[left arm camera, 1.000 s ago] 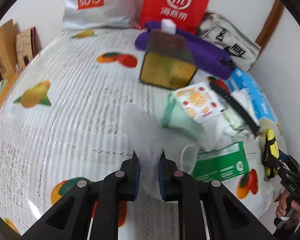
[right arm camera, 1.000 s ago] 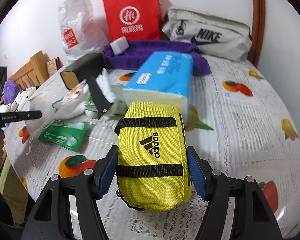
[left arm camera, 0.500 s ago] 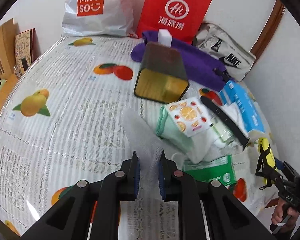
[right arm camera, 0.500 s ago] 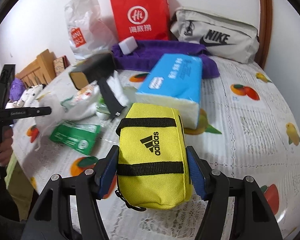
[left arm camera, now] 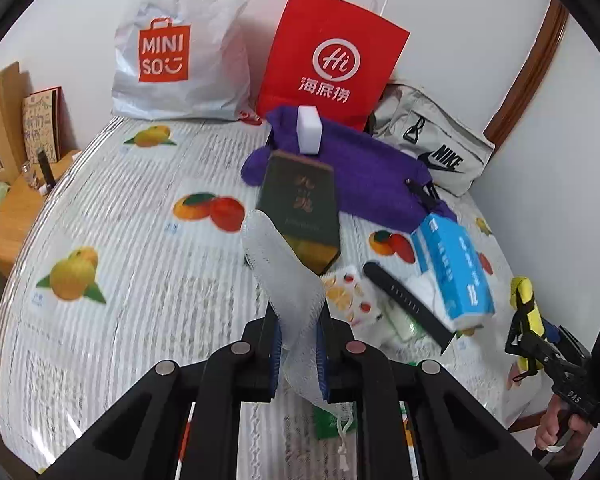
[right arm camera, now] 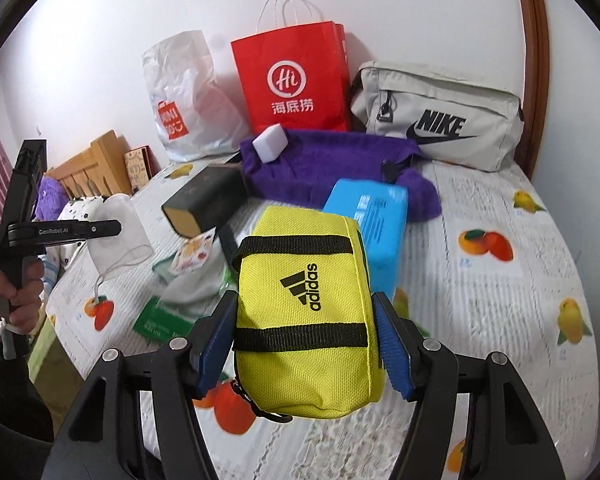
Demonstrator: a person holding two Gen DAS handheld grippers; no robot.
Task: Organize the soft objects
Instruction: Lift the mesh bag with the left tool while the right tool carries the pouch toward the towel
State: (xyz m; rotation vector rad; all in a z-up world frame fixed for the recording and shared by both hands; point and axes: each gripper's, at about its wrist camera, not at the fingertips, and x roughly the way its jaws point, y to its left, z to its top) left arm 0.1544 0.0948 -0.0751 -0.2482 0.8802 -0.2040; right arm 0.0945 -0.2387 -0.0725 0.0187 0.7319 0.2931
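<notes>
Higher now: mesh pouch [left arm camera: 288, 292], yellow pouch [right arm camera: 304, 312]

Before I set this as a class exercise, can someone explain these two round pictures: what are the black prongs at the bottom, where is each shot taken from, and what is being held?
There is no robot here. A person holds a hand-operated two-finger gripper in each hand, and each gripper carries a fisheye camera looking along its fingers, hence the round, bent pictures.

In the left wrist view, the left gripper is shut on a white mesh drawstring pouch. In the right wrist view, the right gripper is shut on a yellow Adidas pouch.

Both are raised above a fruit-print tablecloth. On it lie a purple towel with a white sponge block on top, a blue tissue pack, a dark box and a green packet. At the wall stand a Miniso bag, a red Haidilao bag and a grey Nike bag.
</notes>
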